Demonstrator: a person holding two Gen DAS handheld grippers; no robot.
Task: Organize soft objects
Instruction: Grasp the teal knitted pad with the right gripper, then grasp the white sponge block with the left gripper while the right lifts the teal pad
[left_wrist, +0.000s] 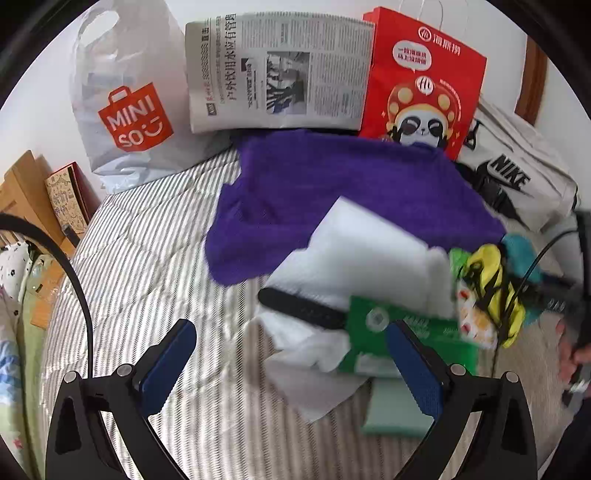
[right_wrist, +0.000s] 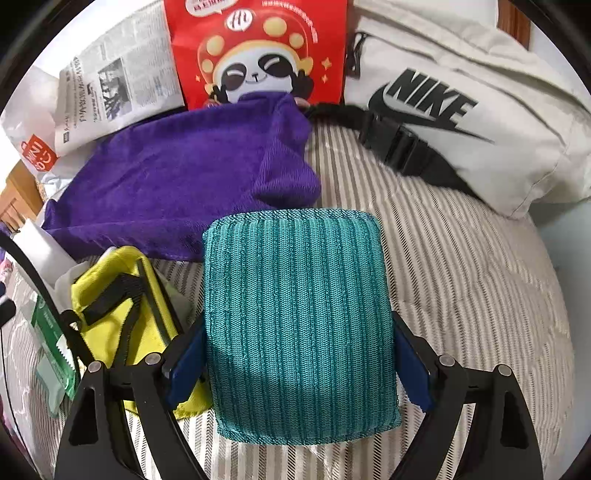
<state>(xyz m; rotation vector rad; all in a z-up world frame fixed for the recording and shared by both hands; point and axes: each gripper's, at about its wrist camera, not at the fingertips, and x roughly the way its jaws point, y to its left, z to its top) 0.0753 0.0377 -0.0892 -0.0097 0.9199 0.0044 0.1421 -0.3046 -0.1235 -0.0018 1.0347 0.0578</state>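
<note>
A teal knitted scrubbing pad (right_wrist: 299, 314) lies lengthwise between the blue pads of my right gripper (right_wrist: 299, 328), which rest against both of its long sides. Just left of it is a yellow pouch (right_wrist: 122, 306) with black straps. Behind both spreads a purple towel (right_wrist: 177, 184). My left gripper (left_wrist: 291, 332) hangs open over the striped bedding (left_wrist: 147, 266) with nothing gripped. Ahead of it are white sheets (left_wrist: 365, 251), a black bar (left_wrist: 299, 308) and a green packet (left_wrist: 402, 332) close to its right finger. The purple towel (left_wrist: 332, 184) lies beyond them.
Along the back stand a white MINISO plastic bag (left_wrist: 125, 107), a folded newspaper (left_wrist: 277, 74) and a red panda paper bag (left_wrist: 424, 81). A pale Nike bag (right_wrist: 461, 110) with a black buckle strap fills the right. A hand (left_wrist: 576, 354) shows at the right edge.
</note>
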